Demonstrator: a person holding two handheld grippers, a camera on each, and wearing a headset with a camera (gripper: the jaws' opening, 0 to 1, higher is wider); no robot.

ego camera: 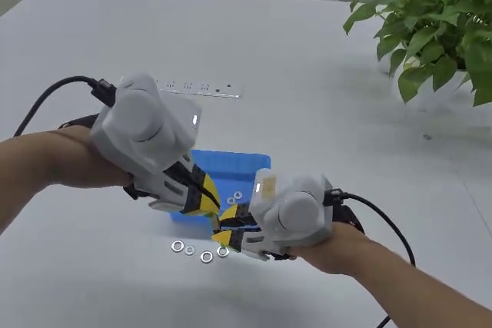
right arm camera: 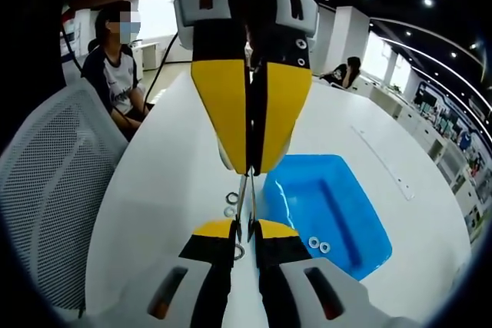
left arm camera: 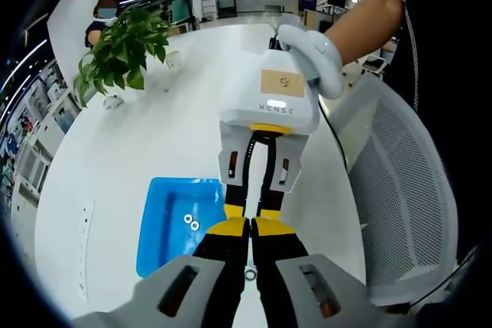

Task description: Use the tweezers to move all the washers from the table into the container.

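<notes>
Several metal washers (ego camera: 198, 251) lie in a row on the white table, just in front of a blue container (ego camera: 231, 167). Two washers (ego camera: 234, 198) rest inside it (left arm camera: 191, 223). My left gripper (ego camera: 211, 207) and right gripper (ego camera: 224, 234) meet tip to tip above the row. In the right gripper view the left gripper (right arm camera: 250, 170) is shut on thin metal tweezers (right arm camera: 246, 201). Their legs run down between my right gripper's (right arm camera: 246, 230) yellow tips, which close on them. Loose washers (right arm camera: 231, 203) lie under the tweezers, beside the container (right arm camera: 330, 197).
A white power strip (ego camera: 196, 87) lies behind the container. A potted plant (ego camera: 438, 28) stands at the table's far right. Mesh chairs (left arm camera: 400, 190) stand by the table edge, and a person (right arm camera: 115, 59) sits beyond one. Cables trail from both grippers.
</notes>
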